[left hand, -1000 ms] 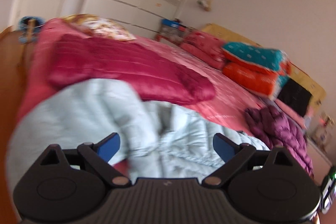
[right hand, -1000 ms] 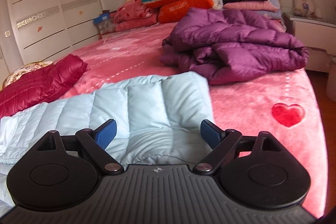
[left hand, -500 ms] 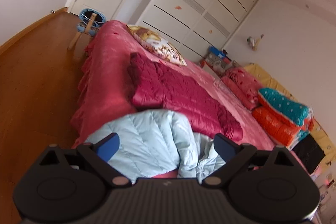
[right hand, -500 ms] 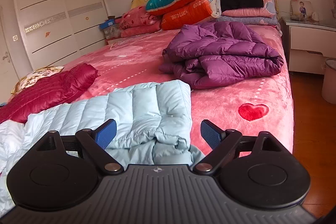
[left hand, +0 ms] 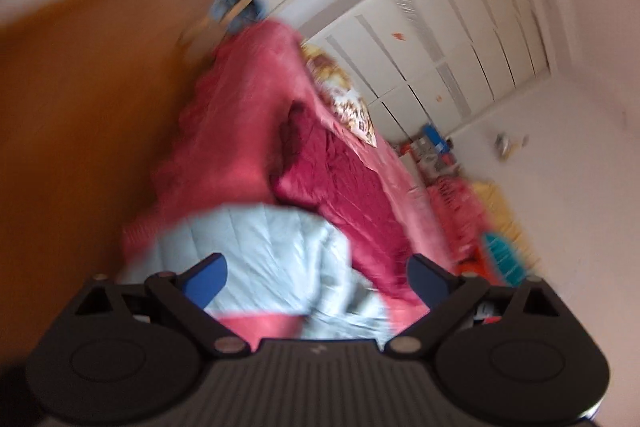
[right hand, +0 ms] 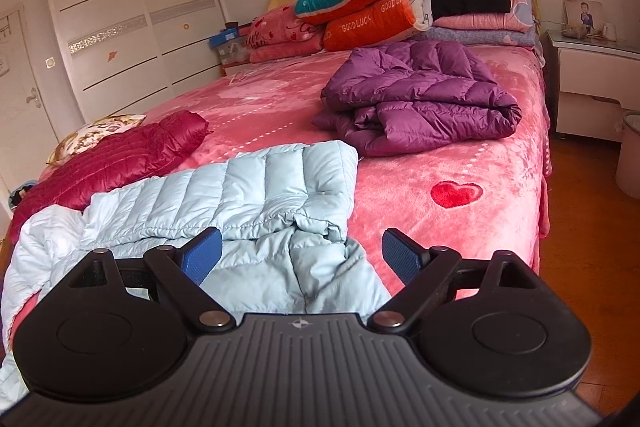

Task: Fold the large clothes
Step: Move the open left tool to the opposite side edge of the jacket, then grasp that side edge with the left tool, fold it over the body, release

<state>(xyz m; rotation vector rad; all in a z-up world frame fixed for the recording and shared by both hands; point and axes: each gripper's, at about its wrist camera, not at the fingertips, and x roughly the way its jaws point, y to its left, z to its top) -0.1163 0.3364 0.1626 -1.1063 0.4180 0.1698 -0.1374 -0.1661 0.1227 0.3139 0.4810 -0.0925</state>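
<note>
Light blue jacket (right hand: 248,195) is lying half-folded on the bed (right hand: 460,155), beside the red jacket (right hand: 116,155). Right gripper (right hand: 300,259) and left gripper (left hand: 316,275), both spread and empty, are pulling back from it; fold apparently placed, the left view now blurring.

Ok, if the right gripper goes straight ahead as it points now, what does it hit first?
Most likely the light blue down jacket, lying directly ahead of the open right gripper; the purple jacket sits farther back. Depth is uncertain.
</note>
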